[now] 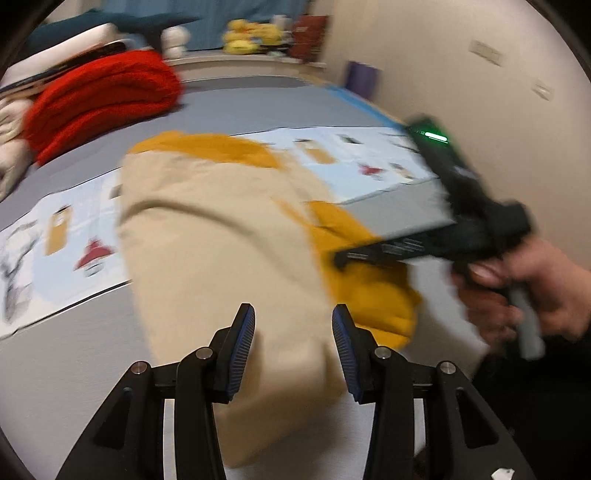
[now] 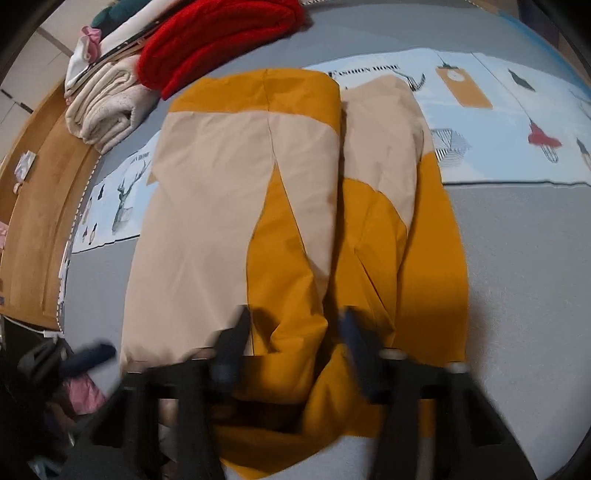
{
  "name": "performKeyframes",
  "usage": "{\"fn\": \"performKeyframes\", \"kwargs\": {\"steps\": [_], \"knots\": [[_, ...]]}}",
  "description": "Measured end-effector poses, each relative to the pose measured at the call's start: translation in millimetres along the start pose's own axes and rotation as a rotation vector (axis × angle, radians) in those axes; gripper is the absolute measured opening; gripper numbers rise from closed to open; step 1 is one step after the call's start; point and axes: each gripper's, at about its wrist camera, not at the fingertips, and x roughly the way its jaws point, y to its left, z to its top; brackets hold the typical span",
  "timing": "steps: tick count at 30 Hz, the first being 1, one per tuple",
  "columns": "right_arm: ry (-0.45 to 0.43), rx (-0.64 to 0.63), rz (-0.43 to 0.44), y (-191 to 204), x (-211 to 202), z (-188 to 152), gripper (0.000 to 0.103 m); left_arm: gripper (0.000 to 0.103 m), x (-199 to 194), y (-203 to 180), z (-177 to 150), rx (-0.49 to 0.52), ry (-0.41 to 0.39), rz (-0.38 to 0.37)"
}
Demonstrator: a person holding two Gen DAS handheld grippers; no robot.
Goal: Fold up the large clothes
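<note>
A beige and mustard-yellow jacket (image 2: 258, 206) lies folded lengthwise on the grey bed cover, one sleeve laid over its right side. It also shows in the left wrist view (image 1: 221, 236). My left gripper (image 1: 293, 343) is open, its jaws wide apart over the jacket's near beige edge. My right gripper (image 2: 295, 347) is open over the jacket's near yellow end, blurred by motion. In the left wrist view the right gripper's body (image 1: 458, 206) and the hand holding it sit at the jacket's right side.
A stack of folded clothes with a red knit (image 2: 218, 33) and cream fabric (image 2: 107, 107) lies at the bed's far left. A pale blue printed strip (image 2: 517, 122) crosses the grey cover (image 2: 524, 258). A wooden bed frame (image 2: 40, 206) runs along the left. A wall (image 1: 461, 74) stands to the right.
</note>
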Motion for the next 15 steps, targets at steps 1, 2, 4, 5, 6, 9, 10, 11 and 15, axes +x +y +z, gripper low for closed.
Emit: {"fn": "performKeyframes", "kwargs": {"steps": [1,2,4,5,6,9,10,11,15], "knots": [[0.004,0.0,0.002,-0.2,-0.2,-1.6,0.019,0.04,1.2,10.2,1.3,-0.04,0.004,0.029],[0.003,-0.01,0.002,0.1,-1.6,-2.6,0.015,0.04,2.6,17.3,3.0,-0.068,0.005,0.049],[-0.009,-0.054,0.006,5.1,-5.9,-6.4,0.009,0.04,3.5,33.1,5.3,-0.144,0.005,0.106],[-0.018,-0.066,0.014,6.6,-9.5,-7.2,0.007,0.04,5.2,42.0,5.5,-0.177,0.007,0.124],[-0.036,-0.073,0.029,7.7,-15.1,-8.2,0.006,0.04,7.6,49.9,8.3,-0.213,0.008,0.135],[-0.148,-0.074,0.091,6.5,-48.1,-7.3,0.004,0.04,3.5,68.2,6.8,-0.306,-0.008,0.138],[-0.208,-0.071,0.126,5.4,-65.0,-7.1,0.004,0.04,1.9,74.0,7.0,-0.333,-0.016,0.137],[-0.265,-0.071,0.151,4.6,-81.3,-8.1,0.004,0.04,-0.3,78.7,5.8,-0.351,-0.02,0.133],[-0.41,-0.07,0.135,-1.9,-126.6,-19.1,0.004,0.04,2.9,81.5,5.3,-0.35,-0.006,0.09]]}}
